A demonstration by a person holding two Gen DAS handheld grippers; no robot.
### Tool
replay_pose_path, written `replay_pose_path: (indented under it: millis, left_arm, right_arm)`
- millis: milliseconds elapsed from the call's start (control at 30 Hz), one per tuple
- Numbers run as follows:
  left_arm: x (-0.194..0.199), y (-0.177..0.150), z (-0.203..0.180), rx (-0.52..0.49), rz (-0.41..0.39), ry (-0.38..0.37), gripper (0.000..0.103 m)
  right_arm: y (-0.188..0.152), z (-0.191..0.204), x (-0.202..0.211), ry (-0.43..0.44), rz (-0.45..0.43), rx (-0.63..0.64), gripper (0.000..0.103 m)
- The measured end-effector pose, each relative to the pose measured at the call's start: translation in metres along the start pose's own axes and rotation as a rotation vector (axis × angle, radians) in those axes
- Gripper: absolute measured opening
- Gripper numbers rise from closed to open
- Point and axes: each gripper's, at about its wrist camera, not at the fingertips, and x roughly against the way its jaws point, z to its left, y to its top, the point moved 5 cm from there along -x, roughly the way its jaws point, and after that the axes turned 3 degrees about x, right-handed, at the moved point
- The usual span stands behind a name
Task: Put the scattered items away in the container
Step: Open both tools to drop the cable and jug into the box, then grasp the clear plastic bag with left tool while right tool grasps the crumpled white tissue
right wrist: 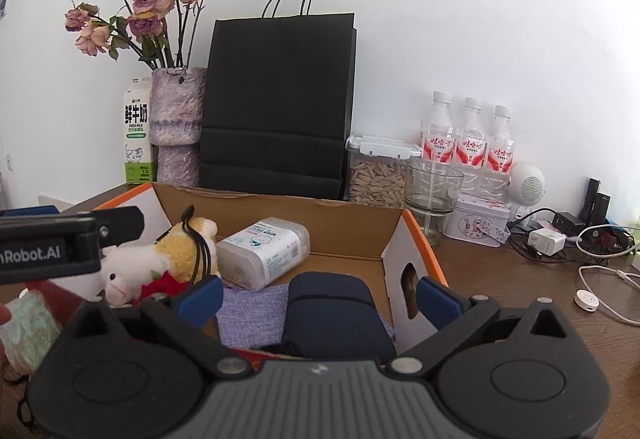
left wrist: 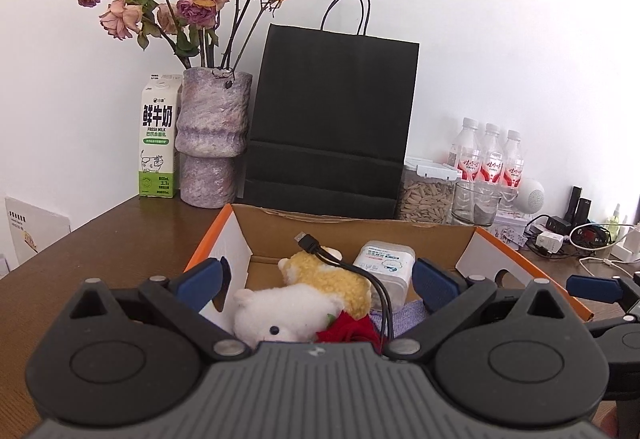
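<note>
An open cardboard box with orange outer walls stands on the brown table; it also shows in the right wrist view. Inside lie a white and yellow plush toy with a red flower, a black USB cable draped over it, a clear plastic box with a white label, a purple cloth and a dark blue pouch. My left gripper is open above the plush toy. My right gripper is open above the blue pouch, touching nothing.
Behind the box stand a black paper bag, a vase of dried roses, a milk carton, a jar of seeds, a glass, three water bottles, a tin and chargers with cables.
</note>
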Motion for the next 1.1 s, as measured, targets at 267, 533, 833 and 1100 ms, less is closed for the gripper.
replay_pose_path:
  millis: [267,533,833,1100]
  left_arm:
    - [0.027,-0.011,0.020,0.033,0.004,0.026,0.103]
    - [0.051,-0.025,0.029,0.020,0.028,0.040,0.103]
    - [0.077,-0.041,0.046,0.008,0.048,0.087,0.103]
    - [0.091,-0.048,0.083,0.115,0.104,0.094,0.103]
  right_arm:
    - [-0.013,-0.009,0.033,-0.014,-0.030,-0.033,0.103]
    - [-0.039,-0.009,0.060,0.012,0.017,-0.047,0.103]
    - [-0.060,-0.017,0.078,0.013,0.071,-0.096,0.103]
    - [-0.069,-0.018,0.074,0.046,0.153,-0.120,0.103]
